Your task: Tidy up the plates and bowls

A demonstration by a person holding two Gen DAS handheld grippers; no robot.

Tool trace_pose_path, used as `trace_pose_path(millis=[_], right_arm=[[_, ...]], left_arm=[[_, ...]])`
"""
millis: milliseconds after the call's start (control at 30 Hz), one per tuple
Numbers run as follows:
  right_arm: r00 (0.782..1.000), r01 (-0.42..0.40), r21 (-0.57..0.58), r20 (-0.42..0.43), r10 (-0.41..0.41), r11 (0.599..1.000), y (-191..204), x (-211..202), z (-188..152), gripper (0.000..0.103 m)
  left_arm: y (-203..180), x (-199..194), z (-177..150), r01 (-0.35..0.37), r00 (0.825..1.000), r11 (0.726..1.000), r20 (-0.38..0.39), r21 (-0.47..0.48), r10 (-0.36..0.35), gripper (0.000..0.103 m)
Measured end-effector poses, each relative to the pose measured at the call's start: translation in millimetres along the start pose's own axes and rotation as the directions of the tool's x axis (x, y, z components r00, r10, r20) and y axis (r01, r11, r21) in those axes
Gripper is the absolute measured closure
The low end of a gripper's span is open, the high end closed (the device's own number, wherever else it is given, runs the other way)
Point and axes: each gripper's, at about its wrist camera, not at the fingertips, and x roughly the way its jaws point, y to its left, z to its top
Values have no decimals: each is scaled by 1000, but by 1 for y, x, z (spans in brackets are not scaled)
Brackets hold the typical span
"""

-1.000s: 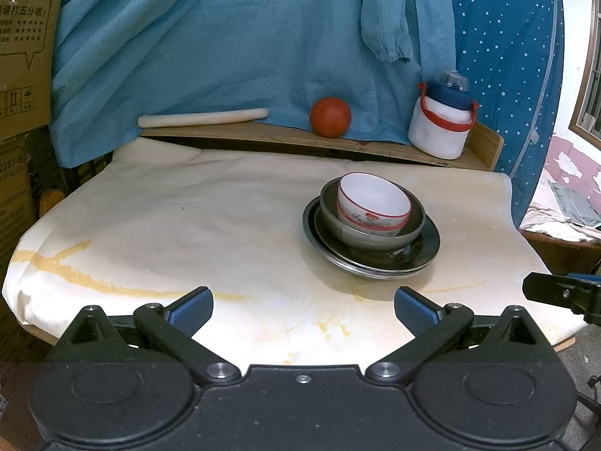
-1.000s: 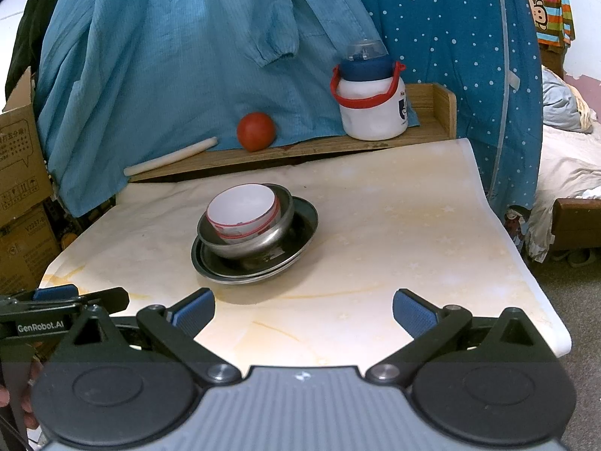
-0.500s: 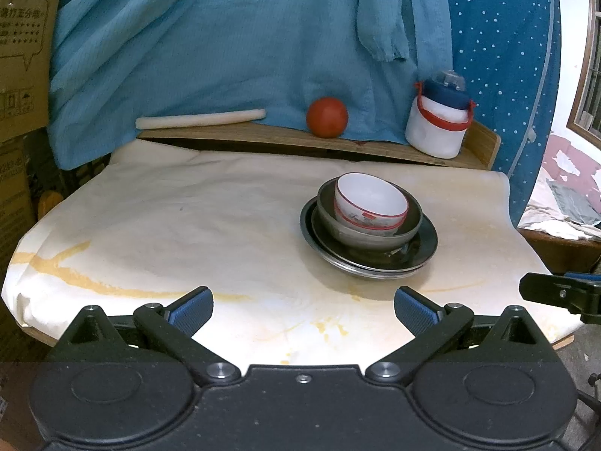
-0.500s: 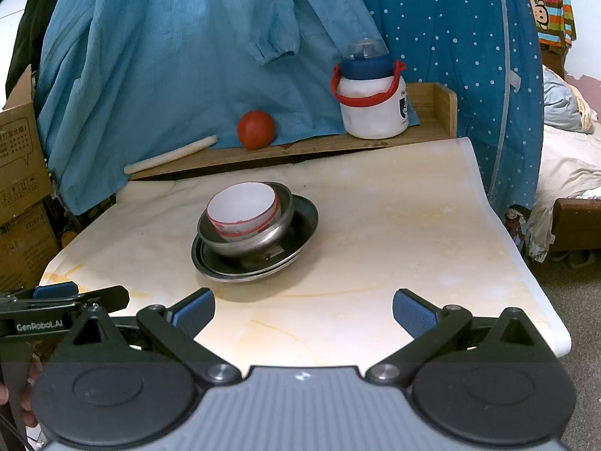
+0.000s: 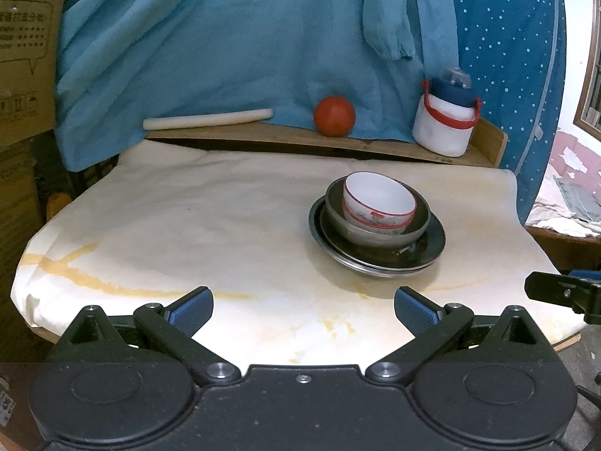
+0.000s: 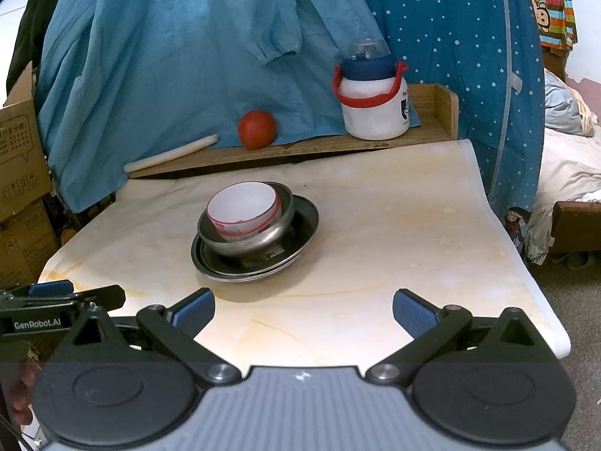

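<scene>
At centre frame the white bowl sits nested in the metal bowl on the plates — stacking looks finished. Left gripper and right gripper hover at the table's near edge — jaws apart, empty.

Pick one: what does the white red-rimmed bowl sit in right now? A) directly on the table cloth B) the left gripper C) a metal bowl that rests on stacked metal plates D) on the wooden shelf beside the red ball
C: the white bowl is nested, slightly tilted, in the metal bowl, which sits on the stacked metal plates; both the left gripper and right gripper are open and empty, short of the stack.
</scene>
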Motion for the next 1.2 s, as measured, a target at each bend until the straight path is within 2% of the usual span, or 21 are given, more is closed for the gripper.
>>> trace_pose_path(millis=[233, 1200], right_arm=[[1000, 0, -1, 0, 0, 1000, 0, 0, 0, 0], [1000, -8, 6, -24, 9, 1000, -11, 12, 1, 0]], left_arm=[[0, 0, 1, 12, 1000, 1000, -9, 6, -12, 1], [-7, 8, 4, -10, 1000, 999, -22, 42, 10, 1]])
